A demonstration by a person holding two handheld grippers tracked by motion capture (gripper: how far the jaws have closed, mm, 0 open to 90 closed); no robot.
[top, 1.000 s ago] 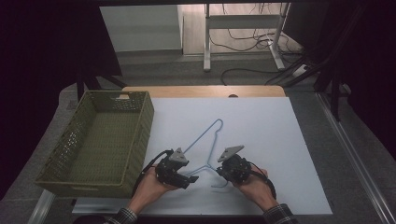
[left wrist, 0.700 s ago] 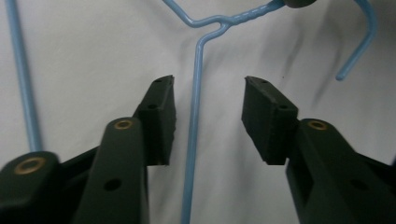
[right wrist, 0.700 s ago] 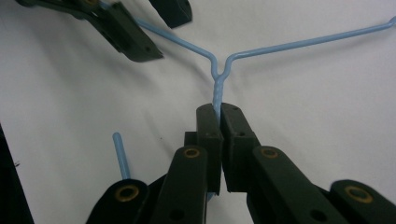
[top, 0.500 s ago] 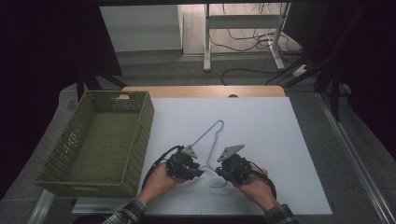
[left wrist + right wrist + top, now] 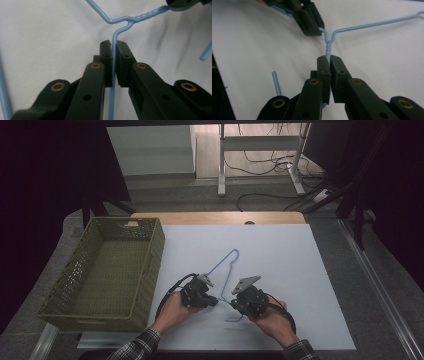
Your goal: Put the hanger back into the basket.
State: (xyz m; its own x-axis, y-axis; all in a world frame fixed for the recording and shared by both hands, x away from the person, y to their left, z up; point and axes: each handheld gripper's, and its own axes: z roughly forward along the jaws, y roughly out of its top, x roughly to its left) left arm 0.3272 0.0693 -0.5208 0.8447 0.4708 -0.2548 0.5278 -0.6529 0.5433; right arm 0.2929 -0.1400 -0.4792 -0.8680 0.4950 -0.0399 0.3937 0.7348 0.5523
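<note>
Both hands low, lower centre of frame, angled inward. Left gripper (image 5: 212, 302) fingers clamped on blue hanger (image 5: 227, 265) shoulder wire; right gripper (image 5: 234, 303) fingers clamped on twisted neck. White surface (image 5: 300, 270) beneath.

smooth glossy blue coated wire hanger (image 5: 227, 270); matt black plastic grippers with brass-look rivets; woven olive basket (image 5: 102, 270); matt white table sheet (image 5: 300, 270); bare wood edge at far side.
</note>
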